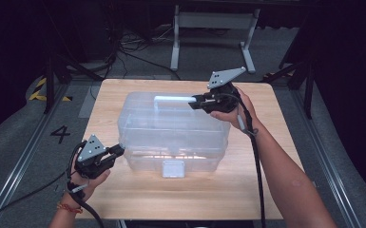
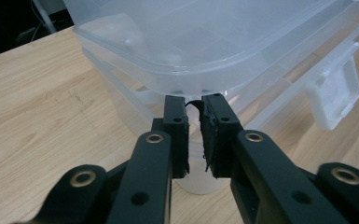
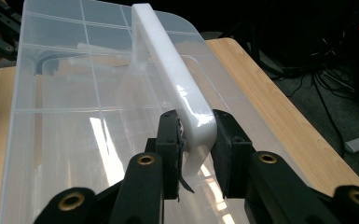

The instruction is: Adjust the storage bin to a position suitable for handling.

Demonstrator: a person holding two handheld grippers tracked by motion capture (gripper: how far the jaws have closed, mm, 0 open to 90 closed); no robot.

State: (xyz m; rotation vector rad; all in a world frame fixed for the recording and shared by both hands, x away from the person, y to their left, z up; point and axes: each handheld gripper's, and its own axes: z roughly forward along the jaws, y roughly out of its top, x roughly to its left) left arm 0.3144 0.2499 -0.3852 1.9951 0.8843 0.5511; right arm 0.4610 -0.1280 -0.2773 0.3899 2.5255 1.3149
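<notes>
Two grippers work on one large clear plastic storage box, which sits in the middle of the pale wooden table. The right gripper has its black jaws closed on the near end of the box's white, glossy, bar-shaped carry handle, which stands raised above the lid. The left gripper sits at the box's front left corner, its jaws nearly closed with only a narrow gap between them and their tips tucked under the lid's overhanging rim; whether they pinch the rim itself I cannot tell.

The step in hand looks like lifting or shifting the box, or steadying it to open the lid. The white rectangular front latch hangs at the front wall, and I cannot tell if it is fastened. Next, the right hand should probably pull steadily upward on the handle while the left supports the corner.

The box is translucent with rounded corners, its lid moulded in a grid of ribs; the smooth plastic may slip between the worn rubbery jaw pads.
</notes>
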